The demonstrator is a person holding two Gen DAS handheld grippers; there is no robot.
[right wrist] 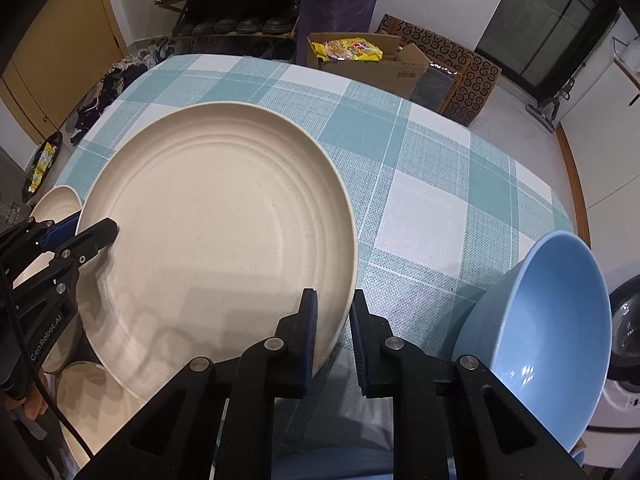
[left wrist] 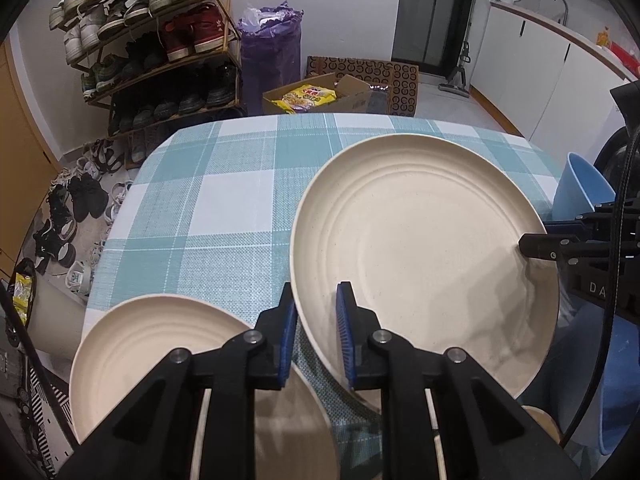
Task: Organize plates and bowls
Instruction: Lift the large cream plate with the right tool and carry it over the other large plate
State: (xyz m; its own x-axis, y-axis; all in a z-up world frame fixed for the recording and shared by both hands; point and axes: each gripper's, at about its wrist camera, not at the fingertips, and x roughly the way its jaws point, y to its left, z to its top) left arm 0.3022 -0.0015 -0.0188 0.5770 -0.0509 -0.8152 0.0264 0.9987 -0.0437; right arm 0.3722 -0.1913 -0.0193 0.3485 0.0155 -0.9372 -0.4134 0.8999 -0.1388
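A large cream plate [left wrist: 420, 248] [right wrist: 216, 232] hangs a little above the teal-and-white checked tablecloth [left wrist: 224, 200] [right wrist: 420, 200], held at two opposite rims. My left gripper [left wrist: 316, 296] [right wrist: 94, 228] is shut on its left rim. My right gripper [right wrist: 334, 300] [left wrist: 538, 236] is shut on its right rim. A second cream plate [left wrist: 140, 360] [right wrist: 56, 200] lies at the table's near left corner, partly under my left gripper. A light blue bowl [right wrist: 552, 340] [left wrist: 580, 188] stands tilted at the table's right edge, close to my right gripper.
Another cream dish [right wrist: 92, 400] shows below the held plate. Past the table's far edge are a shoe rack [left wrist: 152, 40], a purple bag [left wrist: 272, 48] and a cardboard box of snack packs [left wrist: 316, 96] [right wrist: 360, 56]. White cabinets [left wrist: 540, 80] and a washing machine [right wrist: 624, 340] stand to the right.
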